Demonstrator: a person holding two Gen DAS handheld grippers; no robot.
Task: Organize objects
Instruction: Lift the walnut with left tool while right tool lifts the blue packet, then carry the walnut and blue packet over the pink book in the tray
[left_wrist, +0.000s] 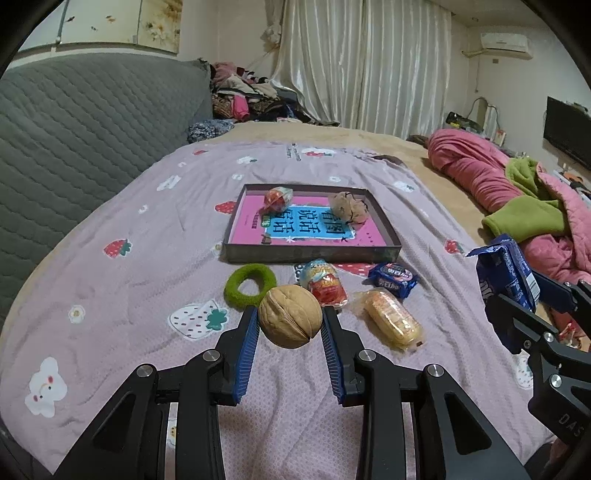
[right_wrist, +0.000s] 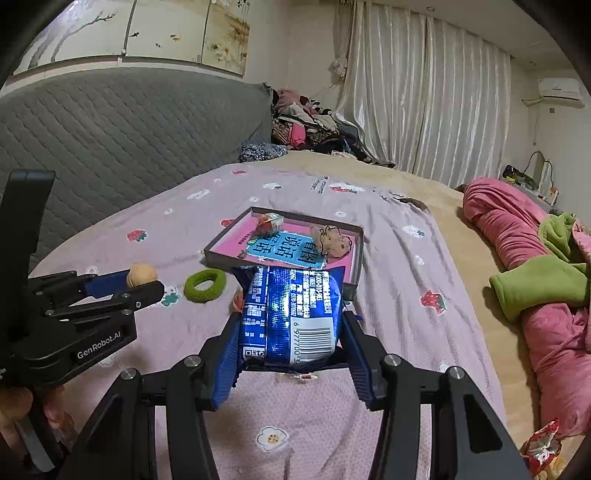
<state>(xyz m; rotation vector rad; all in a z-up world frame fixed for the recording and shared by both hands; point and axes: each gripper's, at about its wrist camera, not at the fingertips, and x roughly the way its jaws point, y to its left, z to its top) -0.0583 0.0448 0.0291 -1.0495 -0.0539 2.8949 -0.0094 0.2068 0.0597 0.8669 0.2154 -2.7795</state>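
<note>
Left claw (left_wrist: 290, 321) marked "GenRobot.AI" clamps a walnut (left_wrist: 290, 316); right claw (right_wrist: 290, 325) clamps a barcoded blue packet (right_wrist: 290, 314).

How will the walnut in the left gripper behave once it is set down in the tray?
The walnut looks round and hard, so it will probably roll on the tray's smooth floor. The left gripper pinches only its sides, so it may slip.
</note>
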